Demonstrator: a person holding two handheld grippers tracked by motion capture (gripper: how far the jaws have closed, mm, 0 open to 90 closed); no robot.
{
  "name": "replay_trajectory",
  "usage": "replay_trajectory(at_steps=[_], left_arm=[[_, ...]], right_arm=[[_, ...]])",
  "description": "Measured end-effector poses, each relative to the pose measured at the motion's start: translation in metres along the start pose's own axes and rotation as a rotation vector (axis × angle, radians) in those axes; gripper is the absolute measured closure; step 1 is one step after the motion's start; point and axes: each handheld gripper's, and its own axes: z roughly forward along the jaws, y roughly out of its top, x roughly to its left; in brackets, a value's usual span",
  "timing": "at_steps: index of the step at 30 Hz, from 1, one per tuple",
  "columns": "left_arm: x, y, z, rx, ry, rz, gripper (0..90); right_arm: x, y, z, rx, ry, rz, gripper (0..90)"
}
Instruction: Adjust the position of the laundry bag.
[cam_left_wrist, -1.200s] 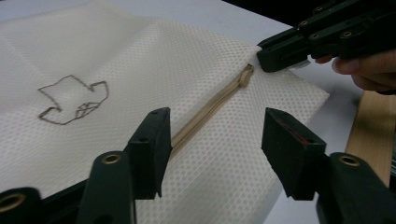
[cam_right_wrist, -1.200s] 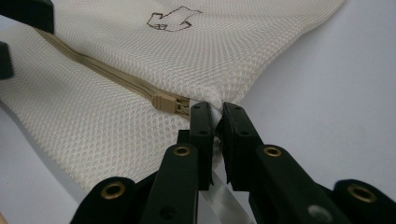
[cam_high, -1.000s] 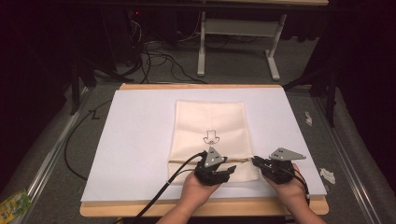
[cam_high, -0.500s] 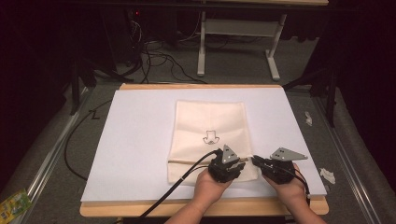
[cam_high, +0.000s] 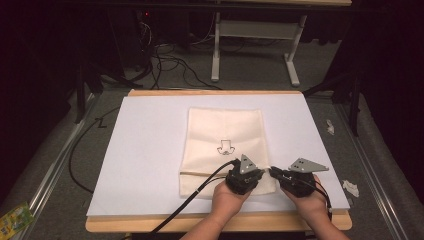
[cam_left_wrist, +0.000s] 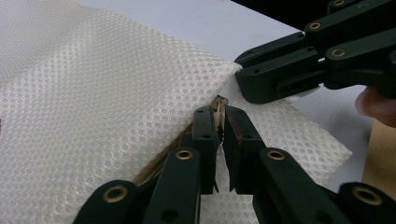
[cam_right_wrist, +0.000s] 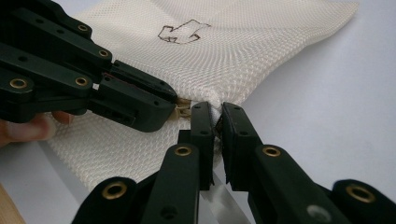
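A cream mesh bag (cam_high: 225, 132) with a small drawn mark (cam_high: 225, 147) lies flat on the white sheet (cam_high: 145, 150). A zipper (cam_high: 200, 174) runs across its near end. My left gripper (cam_high: 264, 173) is at the zipper's right end, its jaws shut on the zipper pull (cam_left_wrist: 218, 108). My right gripper (cam_high: 273, 172) faces it from the right, shut on the bag's edge (cam_right_wrist: 215, 103). In the left gripper view my left gripper (cam_left_wrist: 220, 115) sits just below the right gripper (cam_left_wrist: 247, 86). In the right gripper view my right gripper (cam_right_wrist: 217, 112) is beside the left gripper (cam_right_wrist: 163, 109).
The white sheet covers a wooden table (cam_high: 150, 224) whose front edge lies just under the hands. Crumpled paper scraps (cam_high: 351, 187) lie off the table's right side. A black cable (cam_high: 190, 200) trails from the left gripper toward the front left.
My left gripper has slid right along the zipper to its right end, close to the right gripper. The right gripper has stayed in place.
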Motion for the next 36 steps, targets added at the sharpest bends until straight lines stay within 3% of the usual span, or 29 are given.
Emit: replay_trajectory(at_steps=[11,26,32,36], left_arm=[[-0.0049,-0.0008,-0.0016,-0.006,0.026,0.037,86.8],[-0.0040,-0.0013,-0.0031,-0.015,0.020,0.027,87.0],[-0.0055,-0.0016,-0.0041,-0.011,0.029,0.041,87.0],[-0.0050,-0.0035,-0.0041,-0.017,0.011,0.035,87.1]], right_arm=[[0.0019,0.0007,-0.0004,0.000,-0.008,-0.005,85.0],[0.0016,0.0008,-0.0004,-0.003,-0.007,-0.003,85.0],[0.0016,-0.0001,-0.0005,-0.004,-0.010,-0.011,85.0],[0.0008,-0.0024,-0.0024,-0.001,-0.003,-0.002,85.0]])
